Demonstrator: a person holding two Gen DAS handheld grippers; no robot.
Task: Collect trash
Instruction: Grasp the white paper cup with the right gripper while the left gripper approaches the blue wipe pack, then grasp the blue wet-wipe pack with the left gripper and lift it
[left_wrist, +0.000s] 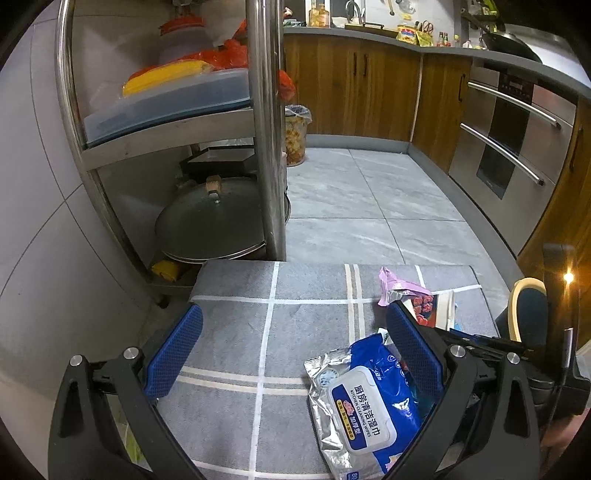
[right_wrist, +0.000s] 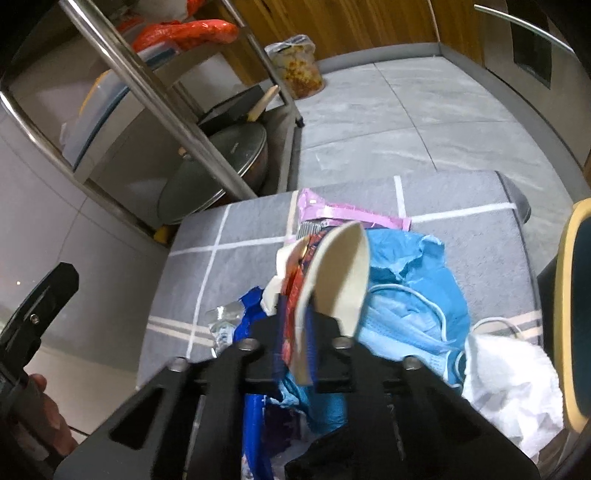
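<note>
Flattened paper cup (right_wrist: 332, 273) in right tongs (right_wrist: 295, 350)

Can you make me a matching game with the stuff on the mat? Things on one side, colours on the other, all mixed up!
Things:
1. wipes pack
2. wrapper at the far end of the mat
3. face mask
4. tissue

Colours:
A. white
B. pink
C. dark blue and silver
D. light blue

Pairs: 1-C, 2-B, 3-D, 4-A
</note>
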